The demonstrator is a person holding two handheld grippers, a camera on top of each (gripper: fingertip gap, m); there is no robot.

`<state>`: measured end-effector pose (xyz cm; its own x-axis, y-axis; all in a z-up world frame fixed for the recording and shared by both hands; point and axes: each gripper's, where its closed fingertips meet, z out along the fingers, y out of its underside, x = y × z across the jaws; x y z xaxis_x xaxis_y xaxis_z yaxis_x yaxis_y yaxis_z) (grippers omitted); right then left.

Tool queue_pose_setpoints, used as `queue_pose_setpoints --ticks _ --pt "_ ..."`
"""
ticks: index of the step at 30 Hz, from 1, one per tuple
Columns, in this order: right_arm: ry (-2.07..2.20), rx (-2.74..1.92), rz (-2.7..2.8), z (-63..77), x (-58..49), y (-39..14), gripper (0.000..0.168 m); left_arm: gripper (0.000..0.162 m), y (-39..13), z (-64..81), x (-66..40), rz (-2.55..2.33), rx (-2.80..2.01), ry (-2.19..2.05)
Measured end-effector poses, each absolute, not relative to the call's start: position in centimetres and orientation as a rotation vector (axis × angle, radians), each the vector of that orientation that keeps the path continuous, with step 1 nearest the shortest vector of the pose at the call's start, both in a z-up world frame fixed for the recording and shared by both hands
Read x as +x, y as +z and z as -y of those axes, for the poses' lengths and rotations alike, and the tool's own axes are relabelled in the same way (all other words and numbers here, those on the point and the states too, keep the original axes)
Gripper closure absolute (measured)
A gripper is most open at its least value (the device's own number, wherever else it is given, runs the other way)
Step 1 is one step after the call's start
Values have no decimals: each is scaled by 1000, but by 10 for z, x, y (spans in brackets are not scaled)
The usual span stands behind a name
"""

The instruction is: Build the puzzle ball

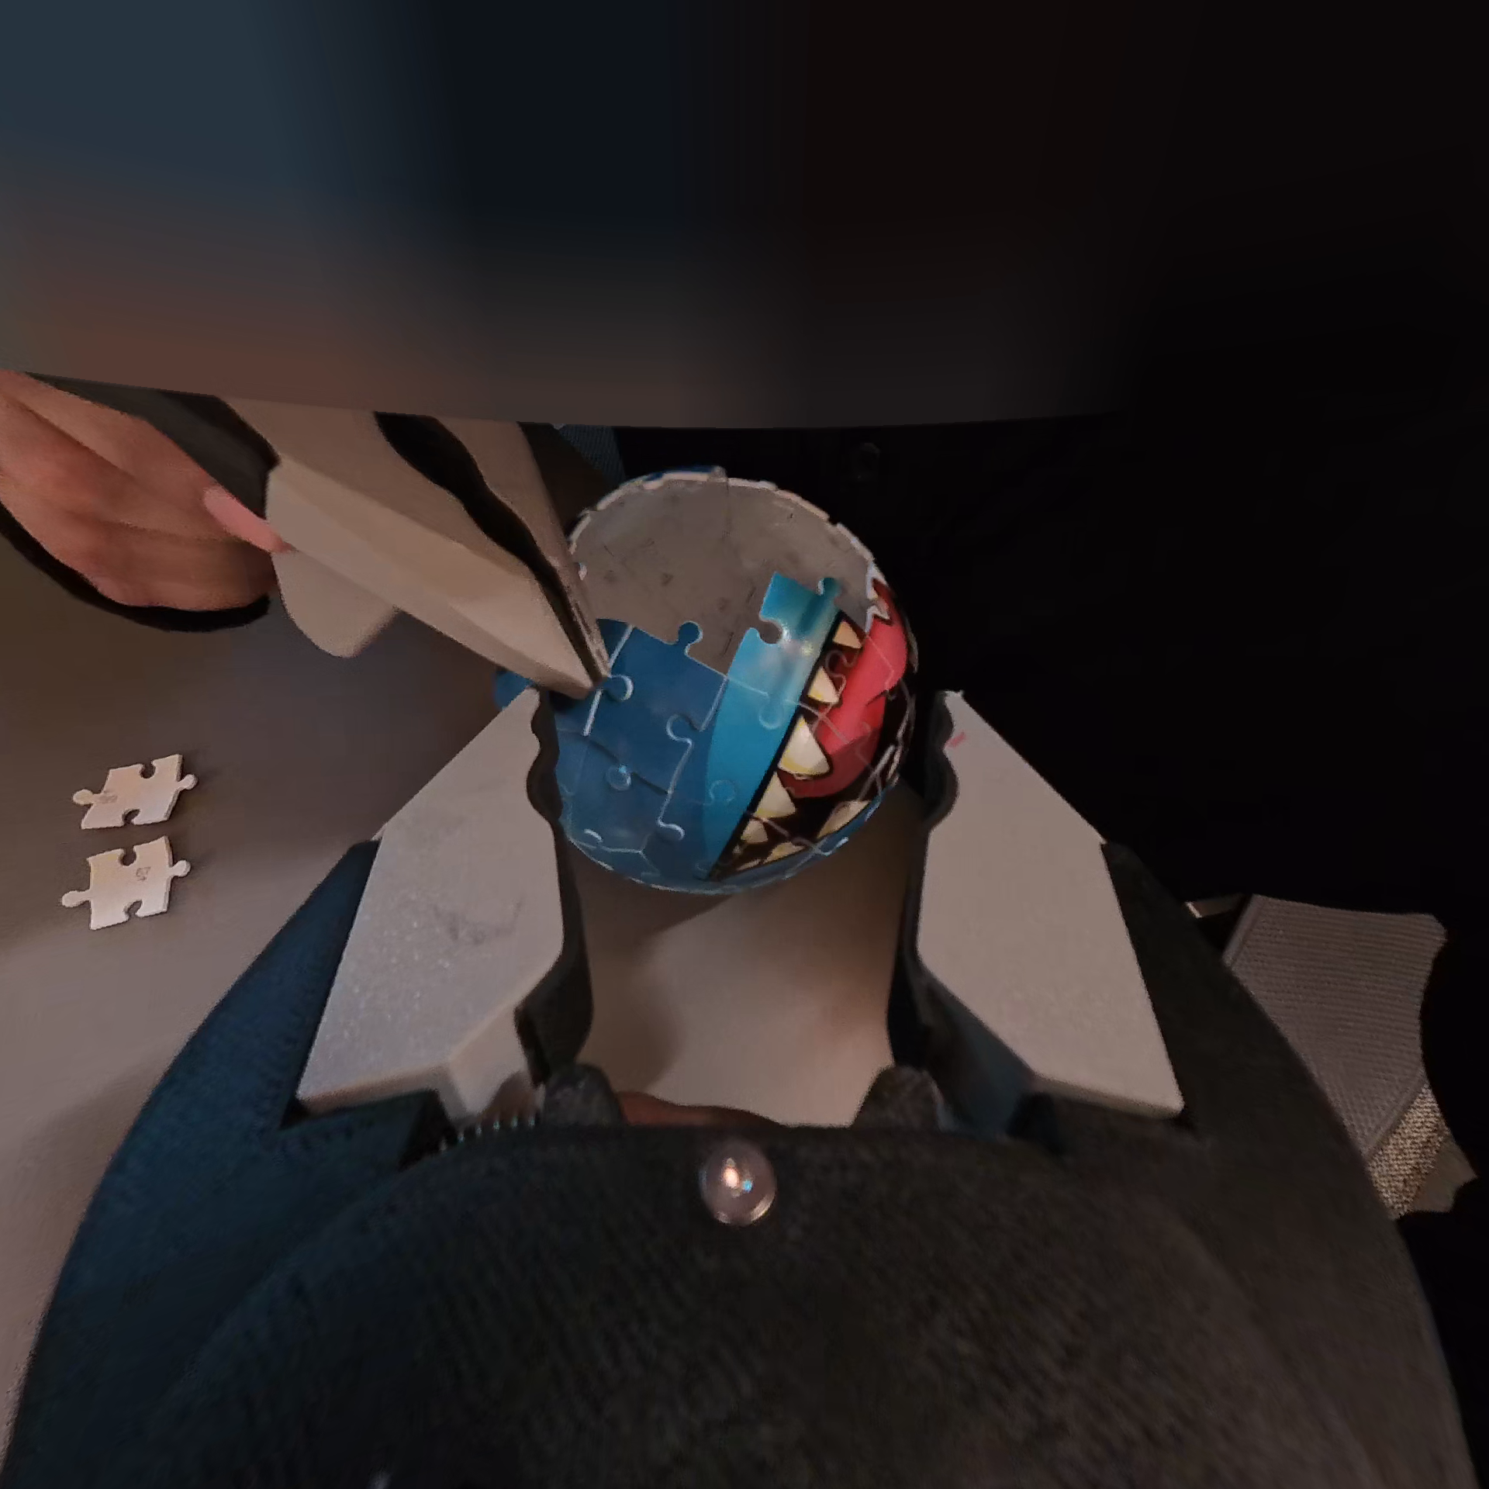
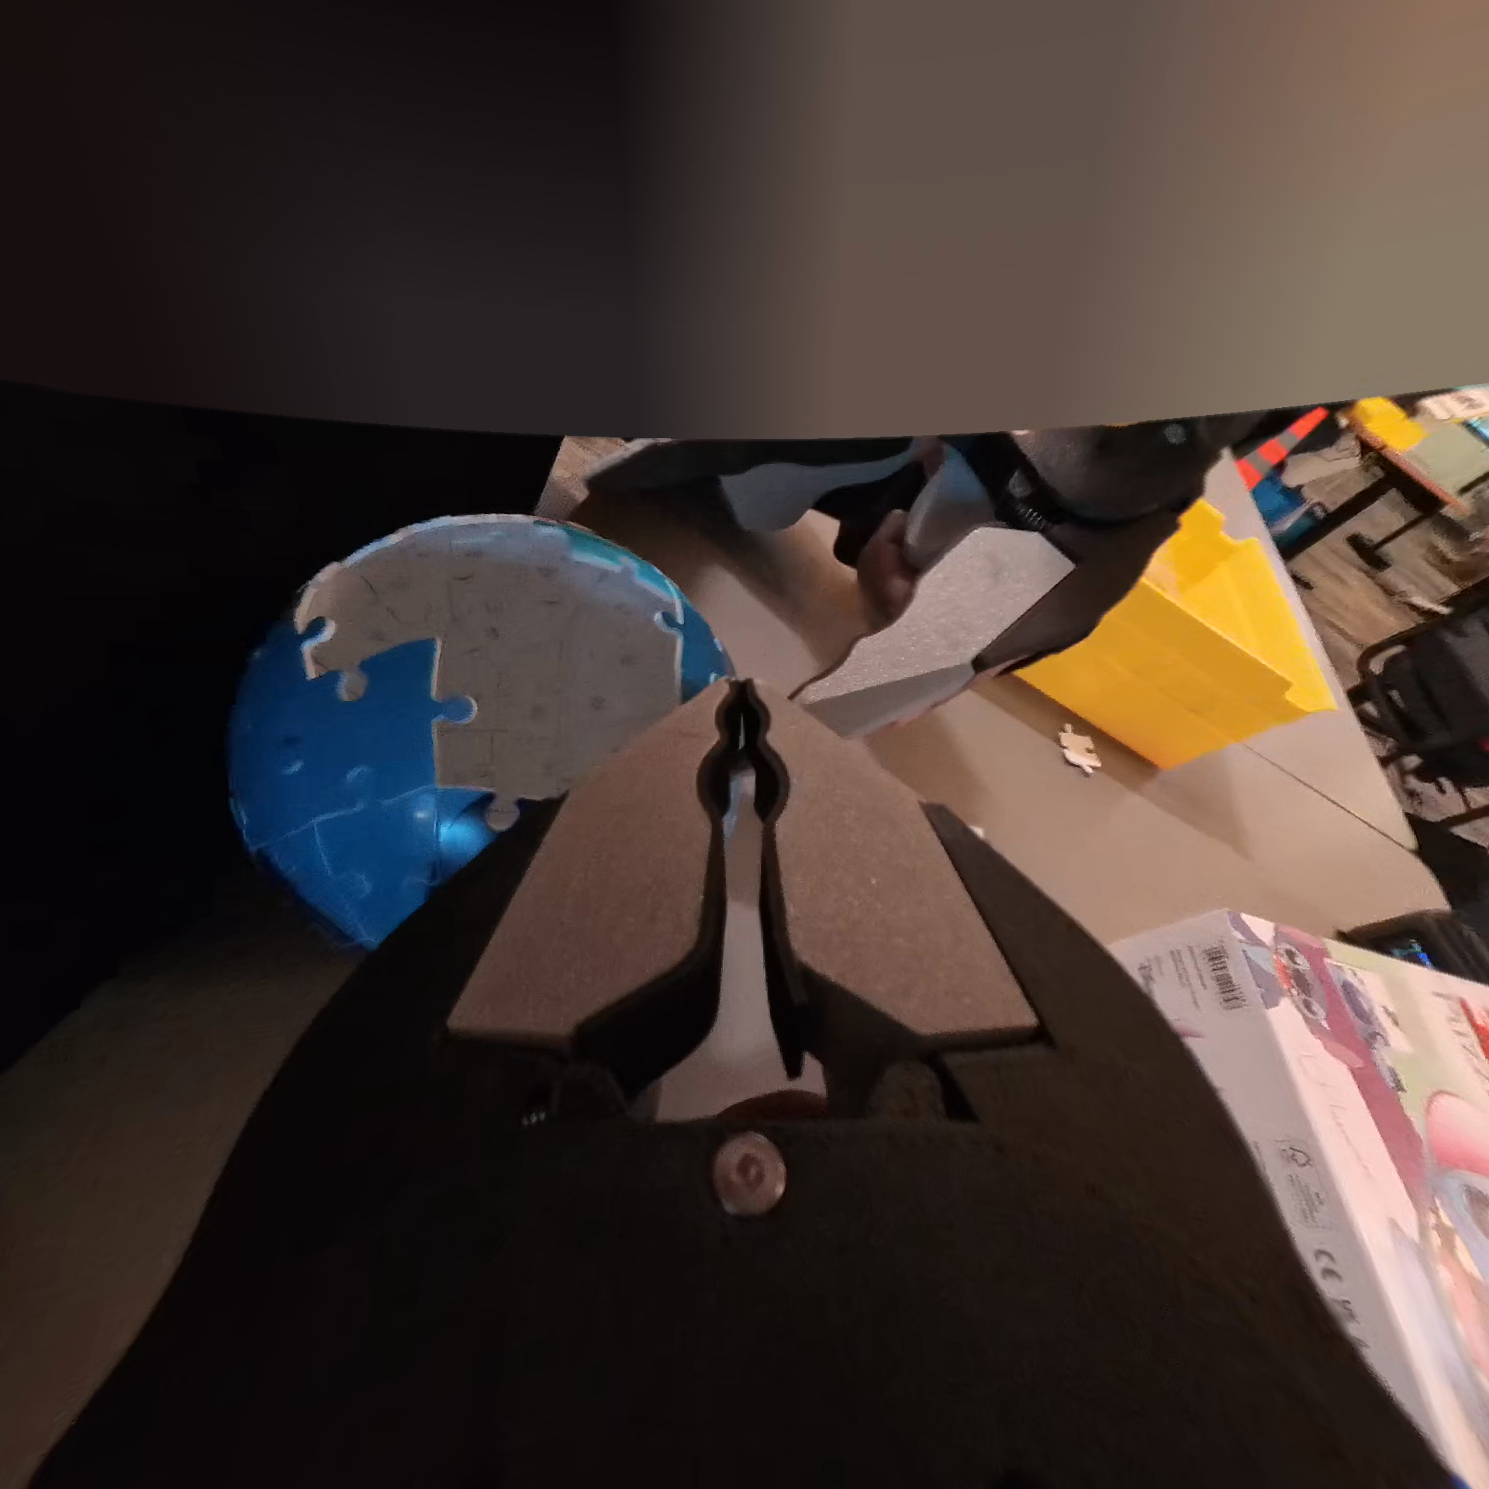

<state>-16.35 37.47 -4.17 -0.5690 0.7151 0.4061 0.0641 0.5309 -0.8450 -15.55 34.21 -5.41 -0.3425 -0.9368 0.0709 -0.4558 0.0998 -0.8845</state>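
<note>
Left tool (image 1: 737, 773) clamped on the half-built puzzle ball (image 1: 685, 773), held above the counter (image 1: 72, 1007). Right tool (image 2: 745, 693), fingers together, tips pressed at the ball's blue open rim. Two loose pieces (image 1: 133, 838) lie face-down left of the ball; yellow bin (image 2: 1192, 653) beyond it.

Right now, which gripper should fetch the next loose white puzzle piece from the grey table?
Right gripper: shut on nothing, free. Left gripper clamps the blue puzzle ball; white pieces lie beside it.
</note>
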Motion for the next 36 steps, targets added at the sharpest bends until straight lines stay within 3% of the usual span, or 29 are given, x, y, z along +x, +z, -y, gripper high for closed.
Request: queue_pose_setpoints --ticks 14,26,36 --pt "1063 -605 1913 -381 -161 -24 168 69 -55 -341 -155 -1868 -1359 -1172" --pt "974 -578 1987 -375 -162 -43 168 71 -55 -341 -156 -1869 -1358 -1181" --pt "1064 -711 1817 -411 -163 -20 168 70 -57 -342 -157 -1885 -1361 -1129"
